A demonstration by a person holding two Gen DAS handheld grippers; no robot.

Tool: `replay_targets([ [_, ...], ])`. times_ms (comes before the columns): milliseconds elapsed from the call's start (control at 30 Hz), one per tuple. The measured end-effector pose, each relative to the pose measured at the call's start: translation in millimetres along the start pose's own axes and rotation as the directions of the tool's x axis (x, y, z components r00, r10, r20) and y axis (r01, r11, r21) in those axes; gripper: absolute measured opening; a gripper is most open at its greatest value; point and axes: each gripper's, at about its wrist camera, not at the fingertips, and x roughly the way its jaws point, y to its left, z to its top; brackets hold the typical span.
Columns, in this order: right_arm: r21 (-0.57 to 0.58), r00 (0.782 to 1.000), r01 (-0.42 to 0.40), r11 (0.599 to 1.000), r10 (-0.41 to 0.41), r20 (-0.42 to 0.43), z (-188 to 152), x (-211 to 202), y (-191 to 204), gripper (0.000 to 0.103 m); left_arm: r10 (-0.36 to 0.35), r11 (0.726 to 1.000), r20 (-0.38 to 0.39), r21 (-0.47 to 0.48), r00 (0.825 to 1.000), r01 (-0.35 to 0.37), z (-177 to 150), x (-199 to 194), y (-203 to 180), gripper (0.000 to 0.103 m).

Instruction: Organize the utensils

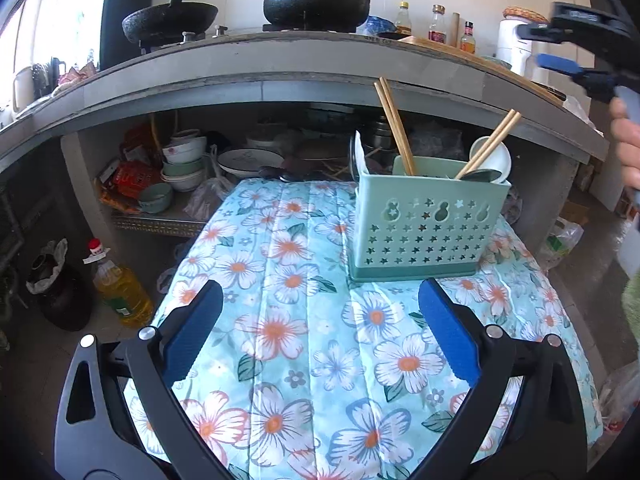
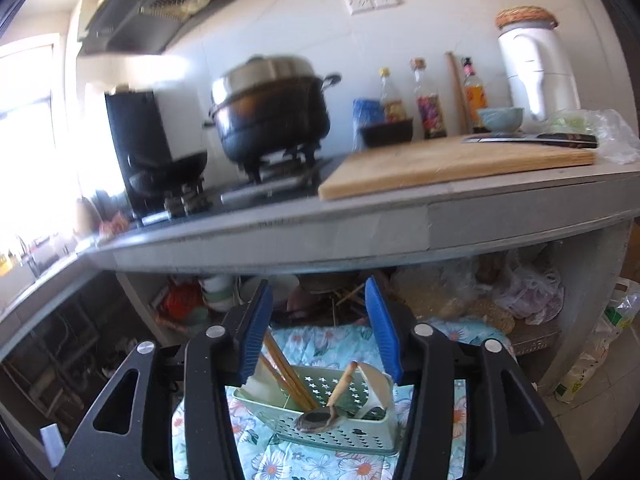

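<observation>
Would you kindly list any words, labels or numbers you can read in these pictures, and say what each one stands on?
None can be read.
Glass sauce bottles on the grey counter: coloured labels, print blurred.
Yellow oil jug on the floor: red-and-white neck tag and green label, too small.
Red packets under the counter: print illegible.
White wall switch plate: dark marks, unreadable.

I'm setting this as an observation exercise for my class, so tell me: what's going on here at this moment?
A person holding a gripper in each hand is sorting utensils into a green caddy on a flowered cloth. Two pairs of chopsticks and some spoons already stand in it. The left gripper hangs open and empty above the cloth, short of the caddy. The right gripper is open and empty too, raised above the caddy. No loose utensils show on the visible cloth.
</observation>
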Motion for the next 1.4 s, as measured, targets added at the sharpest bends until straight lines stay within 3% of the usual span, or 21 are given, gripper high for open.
replay_targets([
  [133, -0.004, 0.999, 0.049, 0.999, -0.049, 0.009, -19, -35, -6, 0.062, 0.038, 0.999, 0.022, 0.009, 0.999, -0.038, 6, -6, -5, 0.095],
  [267, -0.096, 0.982, 0.18, 0.979, -0.185, -0.04, -61, -49, 3, 0.079, 0.108, 0.993, 0.012, 0.056, 0.994, -0.108, 11, -5, -16, 0.095],
  [367, -0.192, 0.945, 0.283, 0.94, -0.307, -0.11, -103, -43, 13, 0.091, 0.146, 0.987, 0.002, 0.073, 0.989, -0.146, 14, -5, -20, 0.095],
  [600, -0.287, 0.864, 0.392, 0.874, -0.457, -0.212, -157, -30, 25, 0.096, 0.2, 0.979, -0.083, 0.055, 0.976, -0.196, 22, -3, -21, 0.095],
  [833, -0.26, 0.858, 0.414, 0.872, -0.469, -0.21, -158, -35, 26, 0.096, 0.283, 0.959, -0.071, 0.034, 0.956, -0.281, 26, -10, -22, 0.094],
  [1400, -0.221, 0.845, 0.443, 0.869, -0.487, -0.221, -147, -30, 19, 0.096, 0.342, 0.938, -0.095, -0.016, 0.935, -0.345, 28, -14, -2, 0.094],
])
